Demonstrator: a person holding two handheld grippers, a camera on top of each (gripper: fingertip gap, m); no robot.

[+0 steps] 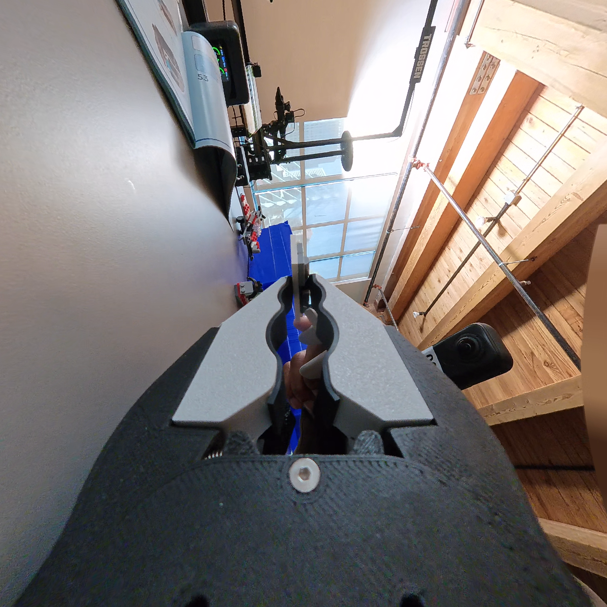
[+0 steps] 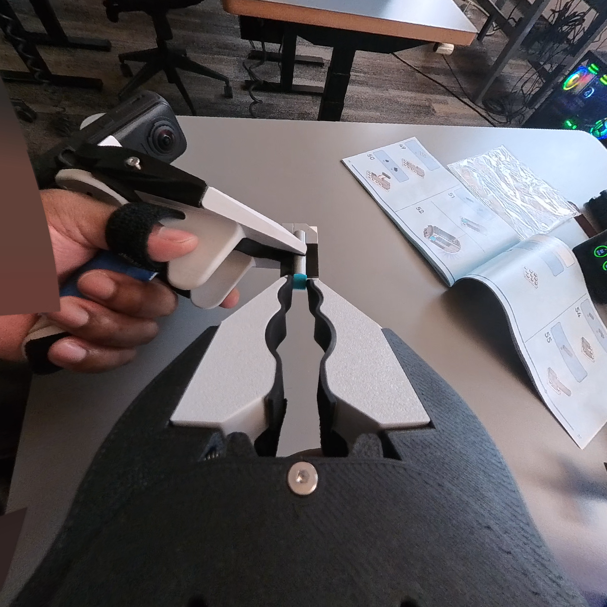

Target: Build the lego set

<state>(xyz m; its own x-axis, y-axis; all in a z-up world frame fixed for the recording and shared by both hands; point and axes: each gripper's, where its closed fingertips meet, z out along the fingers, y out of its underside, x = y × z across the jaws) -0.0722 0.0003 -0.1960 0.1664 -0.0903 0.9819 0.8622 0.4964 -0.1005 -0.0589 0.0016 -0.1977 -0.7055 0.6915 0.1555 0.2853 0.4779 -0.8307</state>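
Observation:
In the right wrist view my right gripper is shut on a small teal piece, with both black pads pressing its sides. The teal piece touches the near end of a grey cylinder on a small grey and black brick assembly. My left gripper comes in from the left, held in a hand, and is shut on that assembly above the grey table. In the left wrist view my left gripper clamps the assembly edge-on. The right gripper's camera shows to the right.
An open instruction booklet and a clear plastic bag lie on the table's right side, next to a black device with green lights. The left wrist view shows a blue bin and red-and-grey brick models. The tips of both grippers are at nearly the same place.

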